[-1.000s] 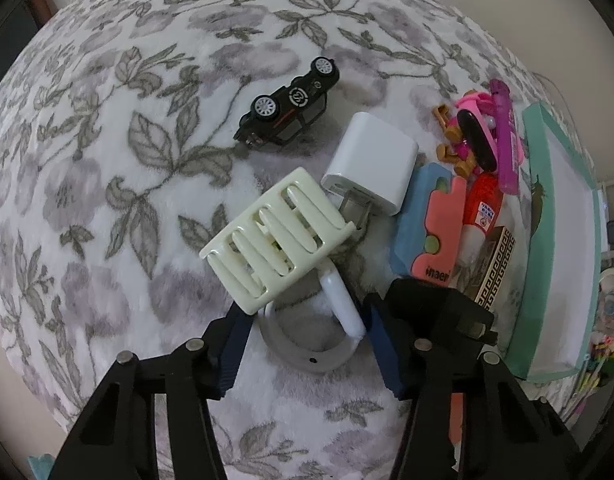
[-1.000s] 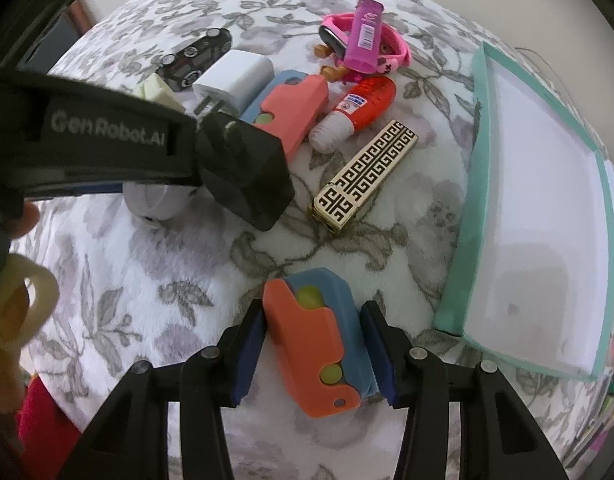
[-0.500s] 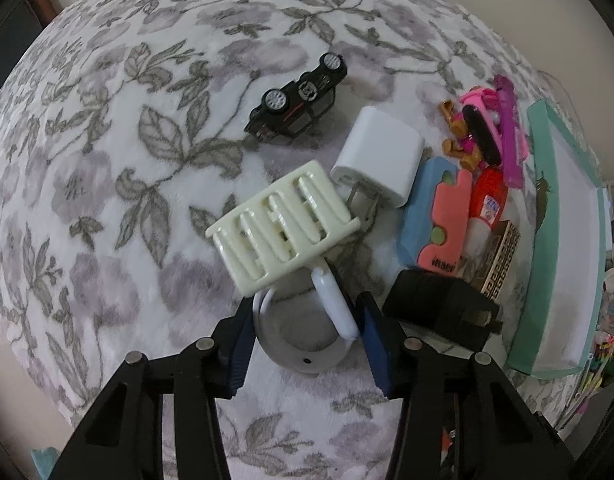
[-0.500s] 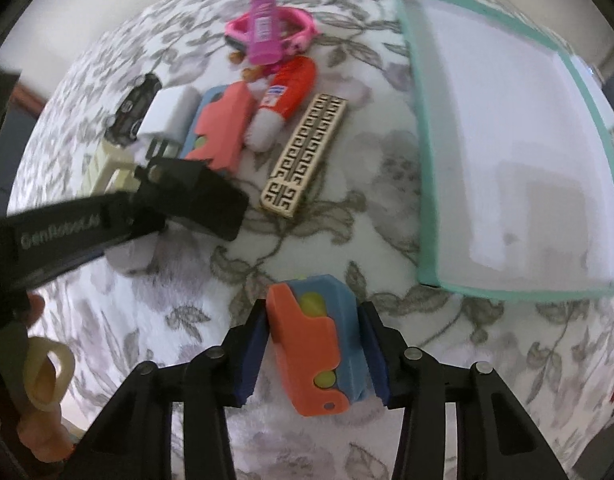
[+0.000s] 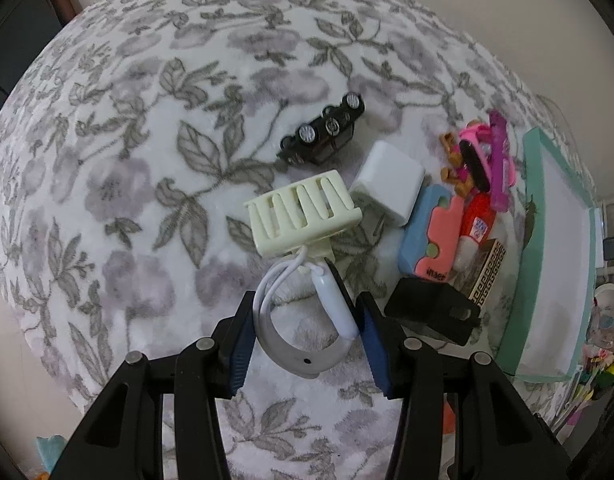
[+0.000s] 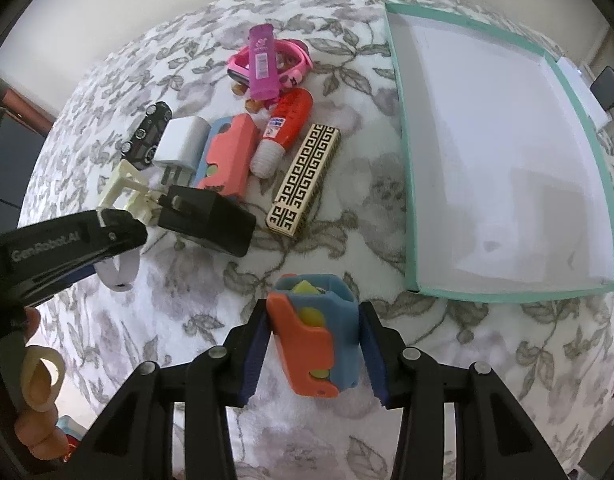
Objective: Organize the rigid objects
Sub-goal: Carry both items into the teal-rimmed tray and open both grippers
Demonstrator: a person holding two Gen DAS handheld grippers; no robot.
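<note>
My left gripper is shut on a white and grey wristband, which is held a little above the floral blanket. The band's upper end touches a cream slotted rack. My right gripper is shut on an orange and blue block toy, lifted off the blanket just left of the teal tray's near corner. In the right wrist view one left gripper finger reaches in from the left, over the wristband.
A black toy car, white charger, second orange and blue toy, red tube, patterned box, black charger and pink watch with purple tube lie clustered. The teal-rimmed tray is white inside. A hand holds the left gripper.
The left jaws have narrowed onto the wristband and raised it, and the cream rack has shifted with it. The right gripper has rolled with the toy, swinging the tray further into view.
</note>
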